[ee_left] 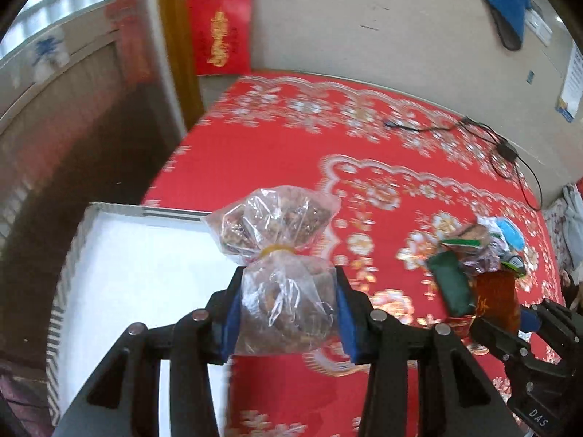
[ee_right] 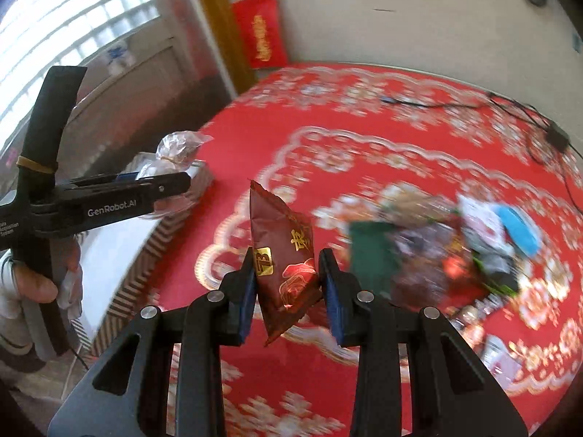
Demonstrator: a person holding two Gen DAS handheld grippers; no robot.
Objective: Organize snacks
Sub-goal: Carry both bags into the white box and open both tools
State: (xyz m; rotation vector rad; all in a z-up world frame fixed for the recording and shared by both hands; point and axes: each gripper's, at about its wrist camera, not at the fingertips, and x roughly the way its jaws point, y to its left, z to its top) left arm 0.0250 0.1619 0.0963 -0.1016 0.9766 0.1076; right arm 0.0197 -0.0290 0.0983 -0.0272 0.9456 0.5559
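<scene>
The left gripper (ee_left: 288, 309) clamps a clear bag of brown snacks (ee_left: 280, 251) above the white box (ee_left: 138, 273) at the tablecloth's (ee_left: 291, 153) left edge. The right gripper (ee_right: 288, 291) pinches a dark red packet (ee_right: 284, 262) above the cloth, beside the snack pile (ee_right: 455, 247).

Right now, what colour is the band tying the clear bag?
Yellow band around the bag; clearest in left wrist view.
</scene>
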